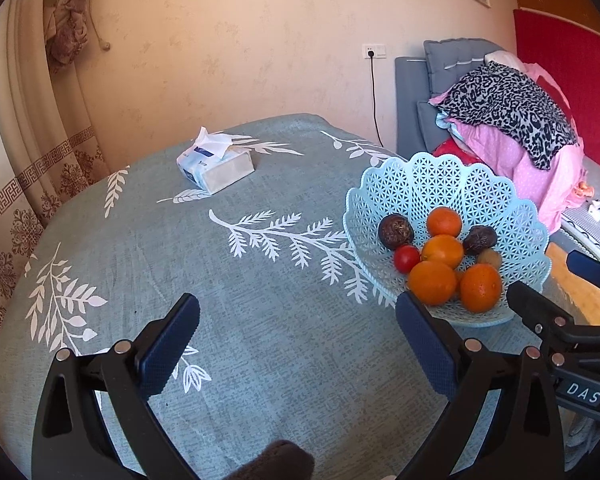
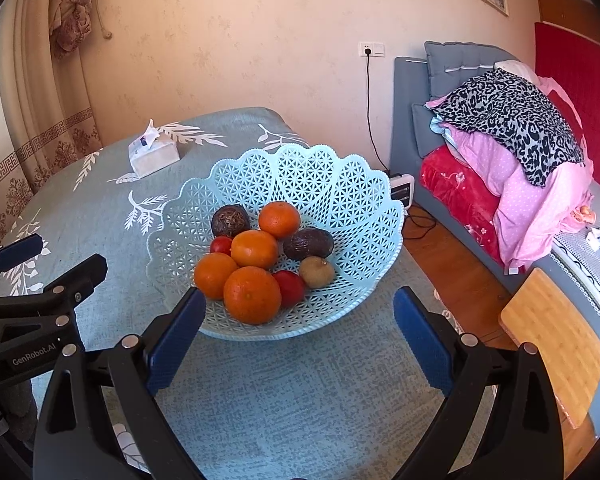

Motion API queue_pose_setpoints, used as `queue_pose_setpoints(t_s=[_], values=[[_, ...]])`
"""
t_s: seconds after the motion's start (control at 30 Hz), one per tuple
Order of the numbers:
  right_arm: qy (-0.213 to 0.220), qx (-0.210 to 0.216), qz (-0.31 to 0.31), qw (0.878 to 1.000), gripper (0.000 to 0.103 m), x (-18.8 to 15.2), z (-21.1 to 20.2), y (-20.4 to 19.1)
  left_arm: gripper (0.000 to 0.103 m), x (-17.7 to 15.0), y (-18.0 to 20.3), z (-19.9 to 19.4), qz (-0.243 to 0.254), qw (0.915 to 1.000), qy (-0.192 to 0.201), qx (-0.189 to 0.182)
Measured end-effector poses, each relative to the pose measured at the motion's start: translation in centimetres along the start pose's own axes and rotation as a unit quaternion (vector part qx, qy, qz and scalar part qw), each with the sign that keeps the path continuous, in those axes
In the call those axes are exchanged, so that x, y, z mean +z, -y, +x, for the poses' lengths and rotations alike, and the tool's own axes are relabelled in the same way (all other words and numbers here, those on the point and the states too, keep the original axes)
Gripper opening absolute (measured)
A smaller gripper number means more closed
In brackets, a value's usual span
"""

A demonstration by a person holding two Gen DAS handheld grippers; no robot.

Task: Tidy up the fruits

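Observation:
A pale blue lattice basket [image 2: 340,184] [image 1: 420,184] stands on the teal leaf-print tablecloth [image 1: 260,320]. It holds several oranges [image 2: 252,294], two red tomatoes [image 2: 290,288], two dark round fruits [image 2: 309,243] and a brown kiwi-like fruit [image 2: 317,272]. My left gripper [image 1: 298,320] hangs open over bare cloth, left of the basket, with nothing between its fingers. My right gripper [image 2: 298,312] is open just in front of the basket's near rim, nothing held. Each gripper also shows at the edge of the other's view.
A tissue pack [image 1: 216,166] lies on the far side of the table. The table's right edge drops to a wooden floor [image 2: 460,272]. Beyond are a bed with piled bedding [image 2: 512,152], a wooden board [image 2: 556,340] and a small heater [image 2: 402,190].

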State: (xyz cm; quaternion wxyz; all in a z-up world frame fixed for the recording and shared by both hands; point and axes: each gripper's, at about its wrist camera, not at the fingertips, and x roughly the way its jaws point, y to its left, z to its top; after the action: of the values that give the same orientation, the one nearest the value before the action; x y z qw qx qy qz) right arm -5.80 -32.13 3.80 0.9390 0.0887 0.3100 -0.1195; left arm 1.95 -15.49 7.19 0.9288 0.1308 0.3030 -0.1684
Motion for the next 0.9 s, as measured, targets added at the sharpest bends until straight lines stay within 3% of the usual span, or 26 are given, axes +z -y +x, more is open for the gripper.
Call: queue_pose_setpoints(t_s=[0.9], values=[[-0.004, 0.002, 0.007, 1.000, 0.096, -0.2, 0.2, 0.5, 0.098, 0.5, 1.5, 0.0, 0.026, 0.9995, 0.015, 0.005]])
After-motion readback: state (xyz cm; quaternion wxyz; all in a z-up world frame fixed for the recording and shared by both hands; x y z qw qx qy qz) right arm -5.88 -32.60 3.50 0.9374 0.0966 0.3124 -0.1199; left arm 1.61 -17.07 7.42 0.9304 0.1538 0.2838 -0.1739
